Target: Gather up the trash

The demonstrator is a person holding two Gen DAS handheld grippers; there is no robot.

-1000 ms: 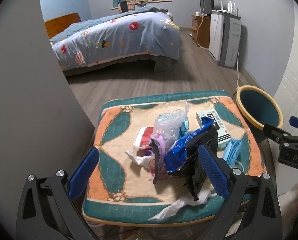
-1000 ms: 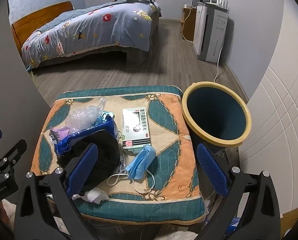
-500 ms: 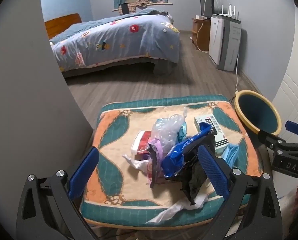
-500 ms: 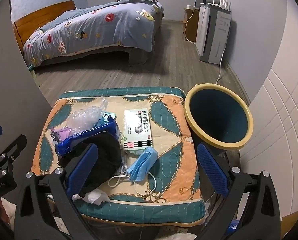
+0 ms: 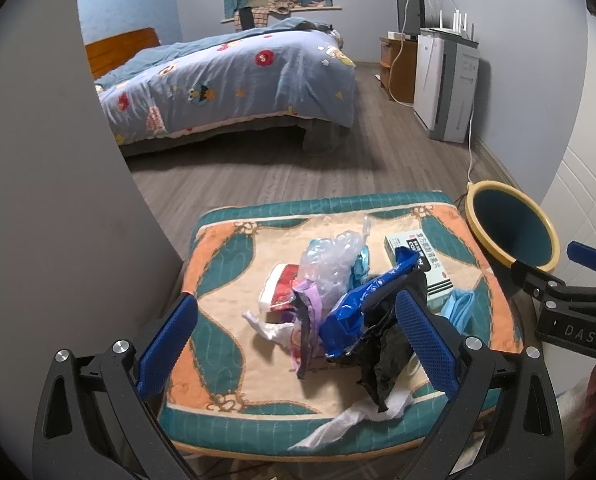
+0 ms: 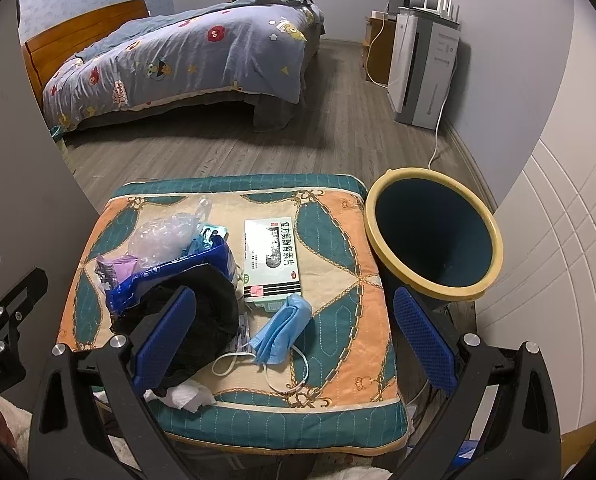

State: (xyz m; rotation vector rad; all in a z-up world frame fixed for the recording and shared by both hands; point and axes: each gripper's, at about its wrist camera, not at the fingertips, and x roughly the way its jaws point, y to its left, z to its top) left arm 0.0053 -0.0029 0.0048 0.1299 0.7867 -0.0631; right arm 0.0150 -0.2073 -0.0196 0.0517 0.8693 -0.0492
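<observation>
— What do you see from the left side first?

— I hold the left gripper (image 5: 298,340) above the near edge of the cushion (image 5: 217,248). Its blue pads are wide apart and they hold nothing. Between them I see the trash pile: a red and white wrapper (image 5: 279,286) on the left, then a purple wrapper (image 5: 310,320), a clear crumpled plastic bag (image 5: 330,260), a blue snack bag (image 5: 362,304) and a black plastic bag (image 5: 386,352). A white tissue (image 5: 350,420) lies at the near edge of the cushion.

— And more to the right?

— A white medicine box (image 6: 271,258) lies flat near the middle of the cushion, just beside the blue snack bag. In front of it there is a blue face mask (image 6: 283,328); it touches the near end of the box, and its white loops lie on the cushion. I keep the right gripper (image 6: 293,340) over this part, also with the pads far apart and nothing in them.

— Where is the bin?

— The bin (image 6: 434,284), dark teal with a yellow rim, stands just beside the right edge of the cushion. Behind all this I see a bed (image 6: 177,60) across the wooden floor (image 6: 338,120).
</observation>
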